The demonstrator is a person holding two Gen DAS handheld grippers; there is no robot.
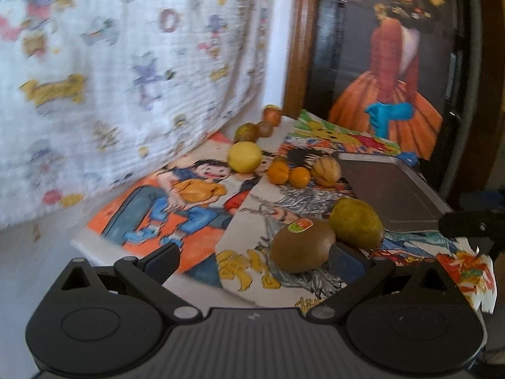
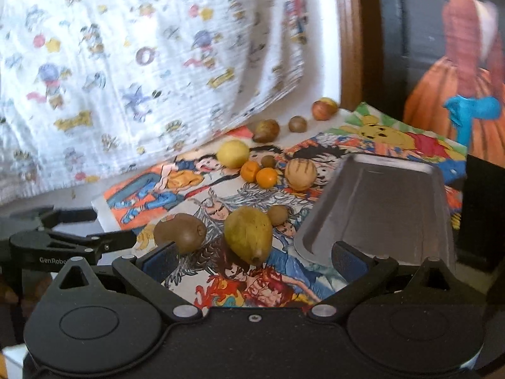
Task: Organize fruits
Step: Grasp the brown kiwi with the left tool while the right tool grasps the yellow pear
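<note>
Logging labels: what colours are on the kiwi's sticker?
Orange and green, on the kiwi; the sticker shows best in the left wrist view.

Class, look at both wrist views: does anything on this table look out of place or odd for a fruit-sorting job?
Nothing is spilled or damaged. The oddity is that the metal tray holds nothing, while the fruit lies scattered on the drawings: the kiwi and green fruit nearest, two oranges farther back. Both grippers are open.
</note>
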